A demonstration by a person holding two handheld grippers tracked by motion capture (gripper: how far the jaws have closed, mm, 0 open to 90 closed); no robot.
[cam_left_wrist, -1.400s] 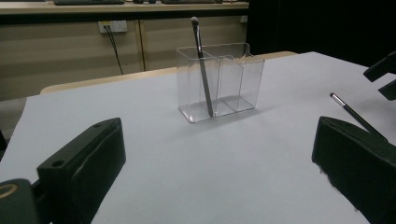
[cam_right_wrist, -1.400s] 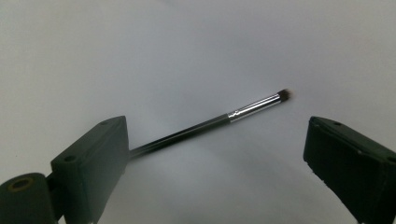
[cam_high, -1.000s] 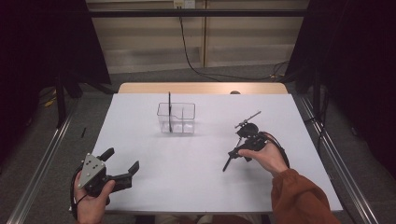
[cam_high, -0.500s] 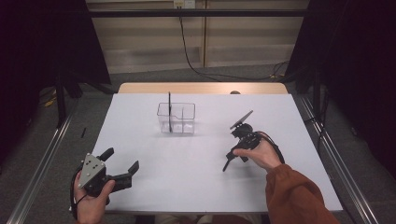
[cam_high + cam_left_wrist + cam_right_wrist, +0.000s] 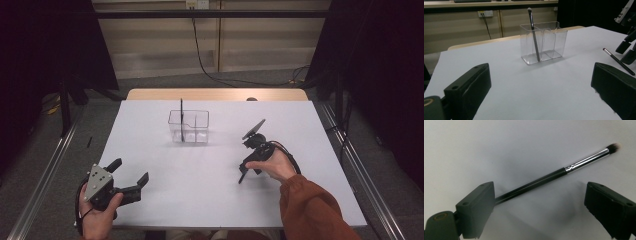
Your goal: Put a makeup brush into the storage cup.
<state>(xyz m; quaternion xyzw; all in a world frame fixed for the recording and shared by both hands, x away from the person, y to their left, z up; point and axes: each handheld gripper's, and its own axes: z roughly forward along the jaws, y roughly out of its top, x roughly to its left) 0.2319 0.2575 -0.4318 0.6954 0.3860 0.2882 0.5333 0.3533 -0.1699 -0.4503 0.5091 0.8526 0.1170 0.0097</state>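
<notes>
A clear two-compartment holder (image 5: pixel 189 127) (image 5: pixel 549 42) stands mid-table. One makeup brush (image 5: pixel 181 117) (image 5: pixel 534 35) leans upright in its left compartment. A second black brush with a silver ferrule (image 5: pixel 544 180) (image 5: pixel 619 62) (image 5: pixel 242 176) lies flat on the white table. My right gripper (image 5: pixel 252 162) (image 5: pixel 540 195) is tipped down over it, open, with the handle running between the jaws and behind the left one. My left gripper (image 5: pixel 131 170) (image 5: pixel 539 82) is open near the front left corner with nothing in it, pointing at the holder.
The white table (image 5: pixel 200 200) has a wooden strip along its far edge. Metal rails run down both sides. A cable hangs on the wall behind. The holder's right compartment holds nothing.
My right gripper has tipped more steeply downward and shifted slightly left over the lying brush. The left gripper and the holder have stayed put.
</notes>
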